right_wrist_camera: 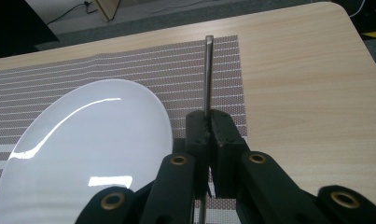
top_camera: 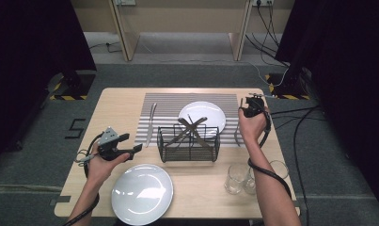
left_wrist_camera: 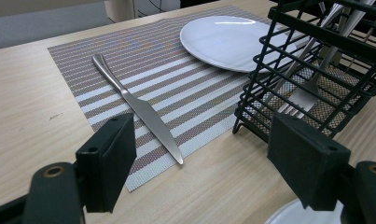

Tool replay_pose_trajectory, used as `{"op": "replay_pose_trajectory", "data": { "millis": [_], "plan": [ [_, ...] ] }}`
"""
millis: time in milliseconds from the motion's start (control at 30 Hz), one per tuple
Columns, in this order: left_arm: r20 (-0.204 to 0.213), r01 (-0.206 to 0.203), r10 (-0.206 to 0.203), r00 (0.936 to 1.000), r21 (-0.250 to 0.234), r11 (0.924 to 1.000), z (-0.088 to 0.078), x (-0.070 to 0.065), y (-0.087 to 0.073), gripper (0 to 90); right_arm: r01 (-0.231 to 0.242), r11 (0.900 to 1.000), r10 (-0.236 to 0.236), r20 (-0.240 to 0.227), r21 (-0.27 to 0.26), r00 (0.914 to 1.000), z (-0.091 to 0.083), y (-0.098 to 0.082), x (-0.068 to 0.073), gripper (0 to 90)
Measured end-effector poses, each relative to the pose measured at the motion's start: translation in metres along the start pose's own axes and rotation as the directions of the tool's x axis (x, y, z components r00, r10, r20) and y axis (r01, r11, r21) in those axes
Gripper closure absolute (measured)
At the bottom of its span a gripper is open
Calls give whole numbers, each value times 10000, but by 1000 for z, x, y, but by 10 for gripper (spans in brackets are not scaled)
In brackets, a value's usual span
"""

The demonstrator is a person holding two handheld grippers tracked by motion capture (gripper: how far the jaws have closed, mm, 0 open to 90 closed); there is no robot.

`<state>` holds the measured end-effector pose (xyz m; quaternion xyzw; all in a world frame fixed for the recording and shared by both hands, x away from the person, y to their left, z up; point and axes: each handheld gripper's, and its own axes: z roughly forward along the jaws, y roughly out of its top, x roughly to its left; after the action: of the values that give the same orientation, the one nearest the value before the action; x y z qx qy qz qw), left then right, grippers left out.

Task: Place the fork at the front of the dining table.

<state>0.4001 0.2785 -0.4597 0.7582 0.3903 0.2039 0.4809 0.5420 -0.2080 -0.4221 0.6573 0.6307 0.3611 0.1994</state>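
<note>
The fork (right_wrist_camera: 207, 74), a slim piece of brushed steel with a flat, square-ended handle, lies along the right edge of the striped placemat (top_camera: 170, 104), just beside the far white plate (top_camera: 210, 113) and toward the desk's right edge. The right gripper (right_wrist_camera: 208, 133) is clenched on it: its two blocky black jaws are pressed together with the thin handle pinched between them, the handle running on past the jaws toward the far edge of the desk (top_camera: 121, 101).

The left gripper (top_camera: 130, 147) hangs released near the desk's left edge, its matte, square-faced jaws standing wide apart with nothing between them. Its view looks across the woven mat, banded in brown, grey and white, to a table knife (left_wrist_camera: 139, 109) of smooth, curved metal that lies on the mat's left side, blade tip near the mat's near edge.

At the middle of the pale, wood-grain desk stands a black wire basket (top_camera: 189, 143), a rectangular grid of thin rods, overlapping the mat's near edge. Steel cutlery (top_camera: 193, 129) leans crossed inside it, handles rising above the rim, and fork tines show low behind the wires in the left gripper view.

A second round, glossy white plate (top_camera: 141, 193) sits at the near edge, left of centre. Two clear drinking glasses (top_camera: 238, 178) stand close together toward the near right corner, partly behind the person's right forearm
</note>
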Motion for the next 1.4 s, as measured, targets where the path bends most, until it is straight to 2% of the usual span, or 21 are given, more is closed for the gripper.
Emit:
{"op": "replay_pose_trajectory", "data": {
  "millis": [1400],
  "plan": [
    [-24, 25, -25, 10000, -43, 10000, -1, 2, 0, 234, -315, 9981, 308, 131, 537, 9994, 22, 3, -2, 869]
  ]
}}
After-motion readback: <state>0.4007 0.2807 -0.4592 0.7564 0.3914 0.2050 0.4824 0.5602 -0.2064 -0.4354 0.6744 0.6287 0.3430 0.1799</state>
